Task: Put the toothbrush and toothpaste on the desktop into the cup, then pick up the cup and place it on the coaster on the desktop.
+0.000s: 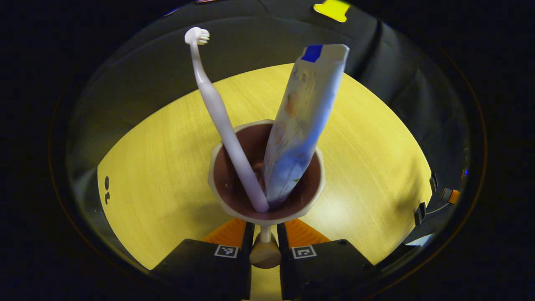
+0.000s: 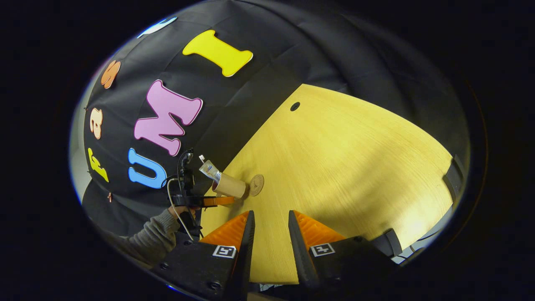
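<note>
Fingers of the left hand-held gripper (image 1: 266,234) stand close together at the bottom of the left gripper view, clamped on the handle of the cup (image 1: 267,175), whose pale knob sits between them. The cup is brown inside with a light rim, and it is seen from above with the yellow wooden worktop (image 1: 159,167) beneath it; whether it touches the worktop cannot be told from here. A toothbrush (image 1: 217,113) stands in the cup, leaning left with its bristled head up. Beside it a toothpaste tube (image 1: 301,121) stands in the cup too, leaning right, its flat crimped end upward.

In the right gripper view the right hand-held gripper (image 2: 267,234) has its fingers parted with bare worktop between them, holding nothing. Farther off at the left, a hand (image 2: 184,211) in a grey sleeve (image 2: 152,236) holds the other hand-held gripper, with the cup tilted at its tip. A round coaster (image 2: 256,184) lies on the worktop just beside the cup's base.
</note>
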`<state>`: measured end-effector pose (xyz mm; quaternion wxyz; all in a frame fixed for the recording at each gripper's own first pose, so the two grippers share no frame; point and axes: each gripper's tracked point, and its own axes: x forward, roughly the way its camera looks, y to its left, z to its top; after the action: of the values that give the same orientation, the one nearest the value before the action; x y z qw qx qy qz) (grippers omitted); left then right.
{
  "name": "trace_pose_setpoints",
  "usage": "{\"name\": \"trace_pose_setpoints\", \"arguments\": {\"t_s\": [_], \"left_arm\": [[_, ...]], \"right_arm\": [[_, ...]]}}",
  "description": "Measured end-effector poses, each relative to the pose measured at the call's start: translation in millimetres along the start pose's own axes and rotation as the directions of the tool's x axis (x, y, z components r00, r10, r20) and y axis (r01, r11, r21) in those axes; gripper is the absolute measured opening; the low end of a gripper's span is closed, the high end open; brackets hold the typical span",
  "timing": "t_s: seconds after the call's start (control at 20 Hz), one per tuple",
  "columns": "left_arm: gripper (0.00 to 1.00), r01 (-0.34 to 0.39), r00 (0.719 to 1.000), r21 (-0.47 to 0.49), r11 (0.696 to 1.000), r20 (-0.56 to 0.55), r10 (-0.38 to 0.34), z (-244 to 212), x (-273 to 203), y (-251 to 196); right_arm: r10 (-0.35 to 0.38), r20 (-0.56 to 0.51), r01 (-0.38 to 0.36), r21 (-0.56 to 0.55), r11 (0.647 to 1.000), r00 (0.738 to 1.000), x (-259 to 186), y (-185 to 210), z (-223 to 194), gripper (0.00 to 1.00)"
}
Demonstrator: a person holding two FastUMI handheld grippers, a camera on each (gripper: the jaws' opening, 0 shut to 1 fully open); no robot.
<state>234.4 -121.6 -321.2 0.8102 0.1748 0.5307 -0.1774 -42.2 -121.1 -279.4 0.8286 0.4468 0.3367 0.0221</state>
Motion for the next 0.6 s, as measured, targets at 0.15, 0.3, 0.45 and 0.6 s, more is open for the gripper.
{"name": "trace_pose_setpoints", "arguments": {"t_s": [0.15, 0.3, 0.45, 0.6], "left_arm": [[0.32, 0.009, 1.000, 0.025, 1.000, -0.006, -0.009, 8, 9, -14], [0.31, 0.018, 1.000, 0.030, 0.999, -0.013, -0.017, 14, 18, -24], [0.32, 0.021, 1.000, 0.037, 0.999, -0.019, -0.020, 18, 25, -31], [0.32, 0.018, 1.000, 0.045, 0.999, -0.026, -0.017, 19, 32, -33]], "right_arm": [[-0.018, 0.021, 0.018, 0.012, 1.000, 1.000, -9, -11, 11, 0.49], [-0.038, 0.043, 0.037, 0.030, 0.999, 0.998, -15, -21, 20, 0.49], [-0.052, 0.056, 0.049, 0.048, 0.998, 0.997, -19, -27, 23, 0.49], [-0.057, 0.056, 0.054, 0.050, 0.997, 0.997, -22, -28, 25, 0.49]]}}
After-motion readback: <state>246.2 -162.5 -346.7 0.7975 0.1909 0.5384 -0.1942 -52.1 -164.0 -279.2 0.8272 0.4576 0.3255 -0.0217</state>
